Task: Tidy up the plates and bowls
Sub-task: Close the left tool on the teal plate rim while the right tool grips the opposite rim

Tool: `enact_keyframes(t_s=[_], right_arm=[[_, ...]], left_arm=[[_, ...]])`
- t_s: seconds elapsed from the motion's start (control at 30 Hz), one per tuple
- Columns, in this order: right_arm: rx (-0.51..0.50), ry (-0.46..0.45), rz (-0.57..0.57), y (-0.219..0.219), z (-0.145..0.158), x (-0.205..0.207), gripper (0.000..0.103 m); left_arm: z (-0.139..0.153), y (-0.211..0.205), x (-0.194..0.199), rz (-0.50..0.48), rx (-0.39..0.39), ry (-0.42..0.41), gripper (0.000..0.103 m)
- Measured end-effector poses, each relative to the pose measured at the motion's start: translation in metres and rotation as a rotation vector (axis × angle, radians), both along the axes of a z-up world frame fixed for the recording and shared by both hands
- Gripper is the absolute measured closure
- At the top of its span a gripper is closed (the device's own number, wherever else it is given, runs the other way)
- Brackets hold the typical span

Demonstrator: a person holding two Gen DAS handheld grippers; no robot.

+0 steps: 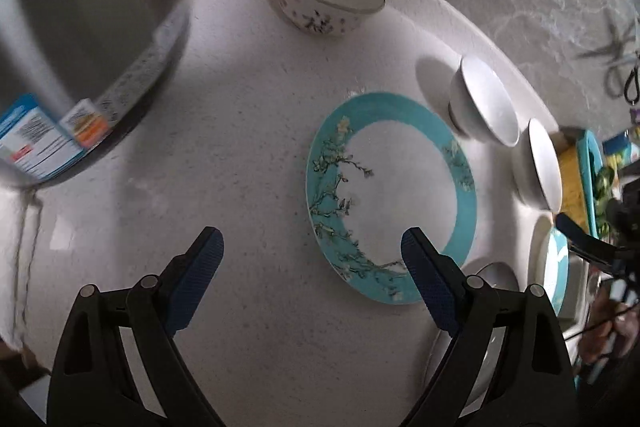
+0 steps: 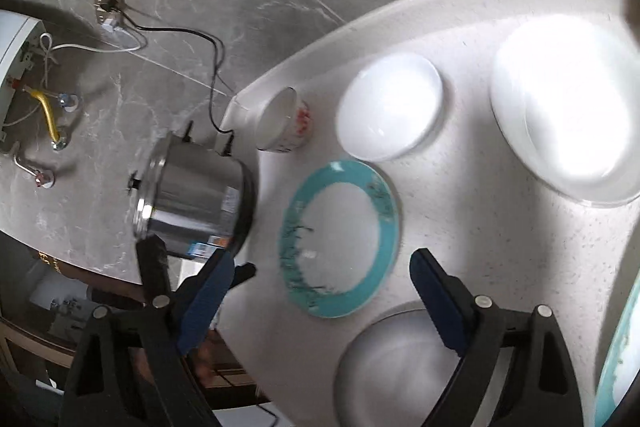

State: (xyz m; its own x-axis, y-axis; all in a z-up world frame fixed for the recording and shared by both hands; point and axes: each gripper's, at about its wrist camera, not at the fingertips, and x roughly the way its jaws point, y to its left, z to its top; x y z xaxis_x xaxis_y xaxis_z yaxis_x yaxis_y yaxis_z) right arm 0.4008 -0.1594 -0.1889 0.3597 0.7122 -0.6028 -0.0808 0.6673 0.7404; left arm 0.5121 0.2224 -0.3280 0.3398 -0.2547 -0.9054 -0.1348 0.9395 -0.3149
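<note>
White speckled counter (image 1: 248, 155), teal-rimmed plate (image 1: 390, 195) empty, white bowls (image 1: 486, 103) empty, both grippers' jaws released

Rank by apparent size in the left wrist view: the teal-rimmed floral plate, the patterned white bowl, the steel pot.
1. Steel pot, though it is nearest the camera, so this is unsure.
2. Teal-rimmed floral plate.
3. Patterned white bowl.

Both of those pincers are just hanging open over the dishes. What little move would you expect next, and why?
Probably the left gripper lowers toward the teal plate, to take it by the near rim. Its jaws are open and empty, and the plate lies flat and alone on the counter just ahead of it. The right gripper is open and empty too.
</note>
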Motion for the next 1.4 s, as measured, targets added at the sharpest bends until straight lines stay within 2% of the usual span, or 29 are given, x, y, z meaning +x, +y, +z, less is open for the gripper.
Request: enact_keyframes(t_s=[0.1, 0.2, 0.27, 0.33, 0.53, 0.73, 0.8, 0.97, 1.17, 1.2, 1.3, 1.33, 1.37, 1.4], right_arm=[[0.007, 0.041, -0.007, 0.004, -0.024, 0.007, 0.023], [-0.004, 0.015, 0.022, 0.016, -0.031, 0.017, 0.029], [-0.018, 0.034, 0.027, 0.019, -0.042, 0.024, 0.037], [-0.009, 0.05, 0.029, 0.02, -0.052, 0.03, 0.04], [-0.031, 0.066, 0.071, 0.026, -0.068, 0.033, 0.04], [-0.045, 0.099, 0.097, 0.032, -0.086, 0.037, 0.045], [-0.039, 0.101, 0.1, 0.034, -0.089, 0.039, 0.05], [-0.044, 0.094, 0.121, 0.038, -0.089, 0.044, 0.055], [-0.031, 0.1, 0.146, 0.043, -0.09, 0.05, 0.055], [-0.036, 0.1, 0.145, 0.044, -0.089, 0.051, 0.057], [-0.071, 0.124, 0.12, 0.041, -0.092, 0.053, 0.08], [-0.079, 0.14, 0.111, 0.038, -0.094, 0.054, 0.093], [-0.082, 0.15, 0.107, 0.035, -0.096, 0.054, 0.094], [-0.078, 0.155, 0.105, 0.034, -0.097, 0.054, 0.094]], left_arm=[[-0.01, -0.008, 0.014, -0.074, 0.02, 0.0, 0.013], [-0.019, -0.014, 0.026, -0.119, 0.031, -0.002, 0.016], [-0.026, -0.017, 0.033, -0.136, 0.041, 0.0, 0.026], [-0.034, -0.019, 0.039, -0.153, 0.041, 0.014, 0.033], [-0.048, -0.023, 0.053, -0.183, 0.035, 0.017, 0.035], [-0.05, -0.037, 0.063, -0.23, 0.009, 0.013, 0.058], [-0.051, -0.038, 0.067, -0.233, 0.01, 0.013, 0.059], [-0.05, -0.04, 0.07, -0.236, -0.012, 0.015, 0.059], [-0.05, -0.031, 0.073, -0.23, -0.022, 0.013, 0.059], [-0.05, -0.032, 0.074, -0.232, -0.016, 0.012, 0.059], [-0.049, -0.035, 0.073, -0.239, 0.019, 0.009, 0.062], [-0.049, -0.035, 0.073, -0.238, 0.041, 0.01, 0.068], [-0.048, -0.034, 0.072, -0.237, 0.061, 0.012, 0.074], [-0.048, -0.035, 0.072, -0.237, 0.075, 0.014, 0.075]])
